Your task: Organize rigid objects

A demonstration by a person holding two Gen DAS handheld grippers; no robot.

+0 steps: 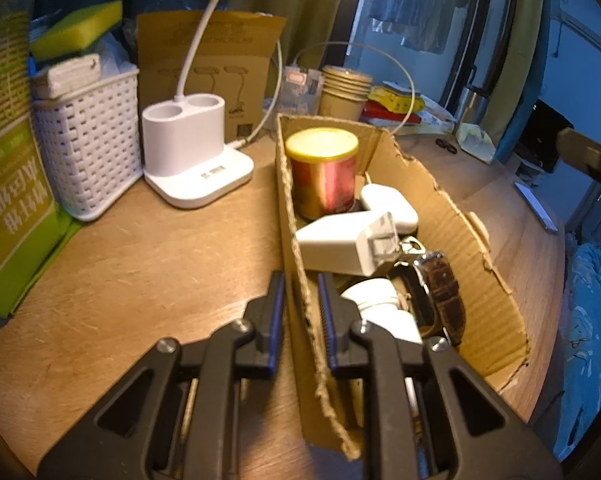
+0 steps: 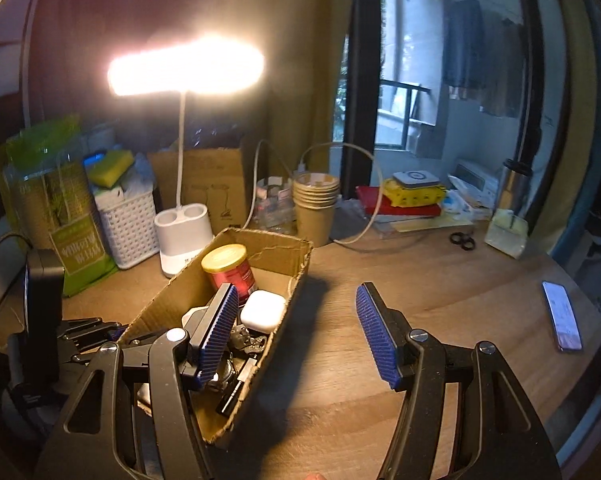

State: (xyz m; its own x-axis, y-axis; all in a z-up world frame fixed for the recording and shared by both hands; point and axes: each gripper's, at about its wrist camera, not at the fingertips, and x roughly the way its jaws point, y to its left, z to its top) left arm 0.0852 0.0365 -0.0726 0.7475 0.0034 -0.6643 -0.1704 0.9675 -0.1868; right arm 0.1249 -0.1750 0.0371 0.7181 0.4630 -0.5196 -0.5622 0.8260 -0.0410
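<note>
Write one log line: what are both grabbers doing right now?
left gripper: shut on cardboard box wall | right gripper: open, empty | box holds: can, white case

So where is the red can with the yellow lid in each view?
Left wrist: red can, upper centre, at the far end of the box.
Right wrist: red can, left of centre, at the box's far end.
Shared landmark: white case beside the can.
</note>
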